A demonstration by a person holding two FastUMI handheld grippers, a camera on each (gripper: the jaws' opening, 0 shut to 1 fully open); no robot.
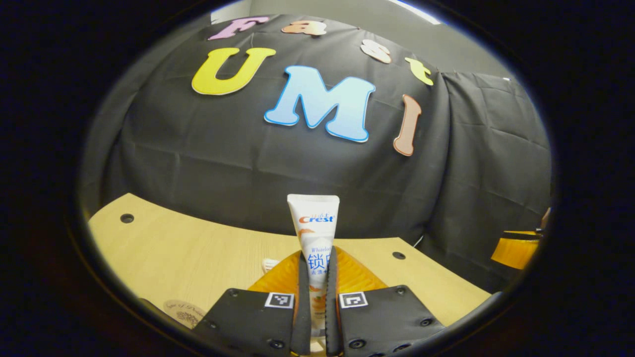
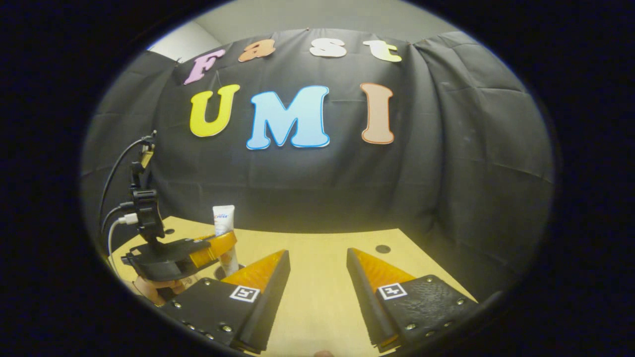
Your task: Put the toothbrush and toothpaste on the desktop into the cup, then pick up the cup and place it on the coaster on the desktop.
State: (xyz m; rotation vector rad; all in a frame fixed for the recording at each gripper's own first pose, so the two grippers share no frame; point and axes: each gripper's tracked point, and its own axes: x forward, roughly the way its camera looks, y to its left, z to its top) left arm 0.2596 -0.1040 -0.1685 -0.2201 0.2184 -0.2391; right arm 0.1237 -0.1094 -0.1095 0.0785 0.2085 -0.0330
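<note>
left gripper (image 1: 317, 297), nearest the lens in the left gripper view, had both fingers pressed flat against the lower body of the toothpaste (image 1: 314, 233), jaws nearly closed with just the tube between them. tube stood upright, crimped end up, clear of the surface (image 1: 188, 248). at the lower left edge of that view a pale round disc with faint printing, probably the coaster (image 1: 184, 312), lay on the surface. a small whitish object (image 1: 270, 264) sat just left of the fingers; too little visible to name it. at far right an orange edge of the other gripper (image 1: 516, 250) showed.

handling judgement: tube looked light, soft-walled and glossy, so likely to flex and slip or twist under a hard pinch. hold on the flat faces low on the body seemed sound; squeezing harder risks pushing paste toward the cap.

right gripper view, left to right: the left gripper's body with cable and mount, a hand beneath it, and the toothpaste (image 2: 224, 233) held vertical above the surface (image 2: 317, 277), a side-on check of tilt the left gripper view could not give. right gripper (image 2: 317, 282) stood wide open, nothing between its fingers, hovering over bare surface. a dark round shape below the tube may be the cup; cannot tell.
</note>
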